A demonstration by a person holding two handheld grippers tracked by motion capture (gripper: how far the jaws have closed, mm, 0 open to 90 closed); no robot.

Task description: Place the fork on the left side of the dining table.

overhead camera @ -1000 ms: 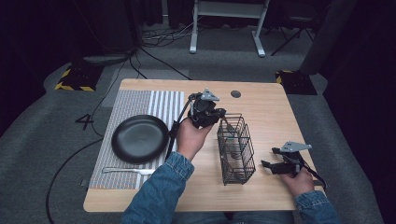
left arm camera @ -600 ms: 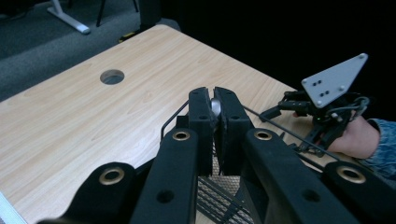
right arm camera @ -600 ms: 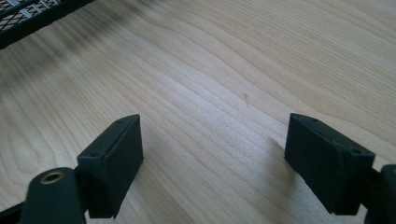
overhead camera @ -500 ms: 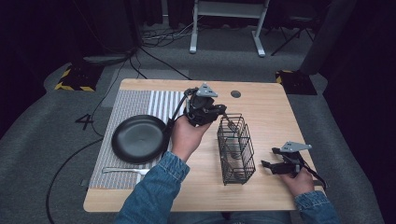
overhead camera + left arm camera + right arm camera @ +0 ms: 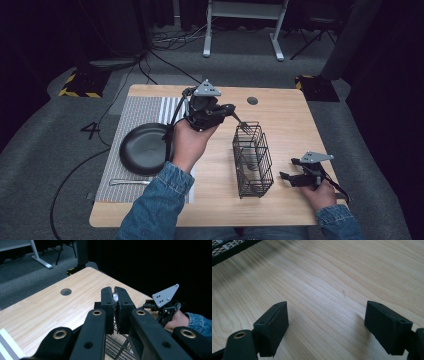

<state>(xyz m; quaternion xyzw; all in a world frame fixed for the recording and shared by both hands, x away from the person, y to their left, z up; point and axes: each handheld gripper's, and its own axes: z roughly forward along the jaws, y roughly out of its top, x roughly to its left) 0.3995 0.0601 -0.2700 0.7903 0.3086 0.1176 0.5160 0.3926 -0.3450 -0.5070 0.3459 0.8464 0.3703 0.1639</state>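
From above, we see our left gripper (image 5: 227,111) raised beside the basket (image 5: 253,160), pinching a fork (image 5: 239,120) over its far rim. Its own view shows the jaws clamped on a sliver of metal — a thin hold that might slip. Our right gripper (image 5: 334,327) rests wide open, empty, on the table (image 5: 332,277).

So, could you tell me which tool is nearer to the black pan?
Left. The left tool is raised just right of the black pan; the right tool rests across the table, beyond the wire basket.
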